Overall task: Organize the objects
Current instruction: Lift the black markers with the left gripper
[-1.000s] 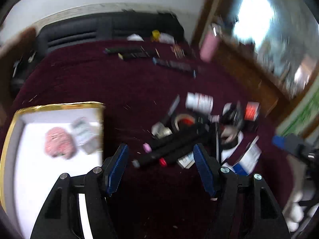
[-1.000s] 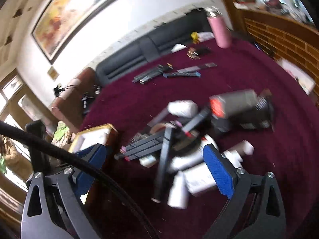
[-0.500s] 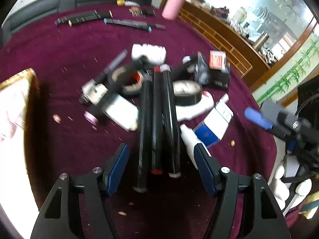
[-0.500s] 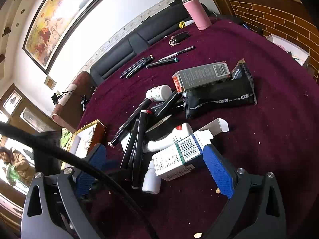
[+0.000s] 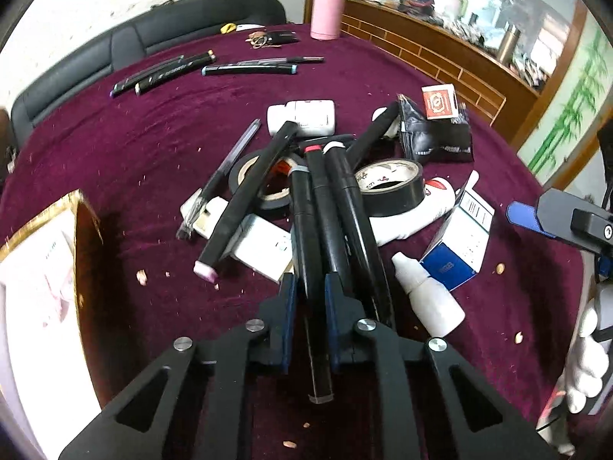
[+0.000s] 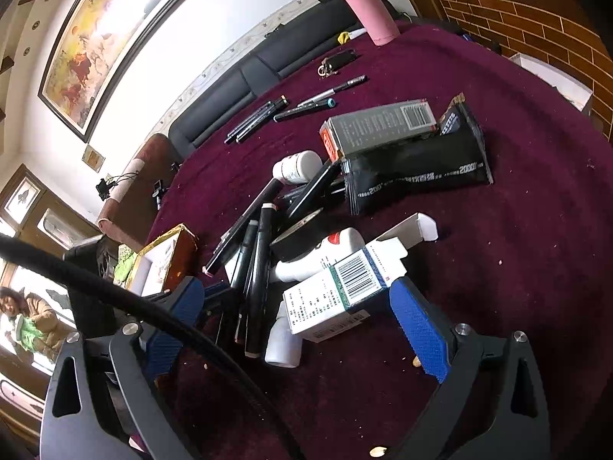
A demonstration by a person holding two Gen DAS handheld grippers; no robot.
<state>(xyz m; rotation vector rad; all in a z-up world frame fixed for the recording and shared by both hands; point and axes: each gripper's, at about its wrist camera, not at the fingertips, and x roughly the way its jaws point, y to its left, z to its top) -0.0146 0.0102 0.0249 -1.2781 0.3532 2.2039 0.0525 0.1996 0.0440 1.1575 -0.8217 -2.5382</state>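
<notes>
Left tool (image 5: pixel 309 299) was seen closing its blue pads around a black marker (image 5: pixel 306 237), the leftmost of three lying side by side at the near edge of the pile; the pads were already pressed against the barrel, whose near end stuck out behind them. Right tool (image 6: pixel 295 306) was held wide apart, nothing gripped, with a white medicine box (image 6: pixel 345 287) and a small white dropper bottle (image 6: pixel 283 341) lying between its spread fingers on the counter (image 6: pixel 517 230), which was covered in maroon cloth. Behind the gripped marker, two rolls of black tape (image 5: pixel 390 186), a white pill bottle (image 5: pixel 302 117), a black pouch (image 5: pixel 436 138) and a red-ended carton (image 5: pixel 440 101) were piled together. A gold-rimmed box (image 5: pixel 42 260) was set at the left edge, well apart from the pile. Further markers (image 5: pixel 164 71) and a pink flask (image 5: pixel 326 7) were left at the far side.
</notes>
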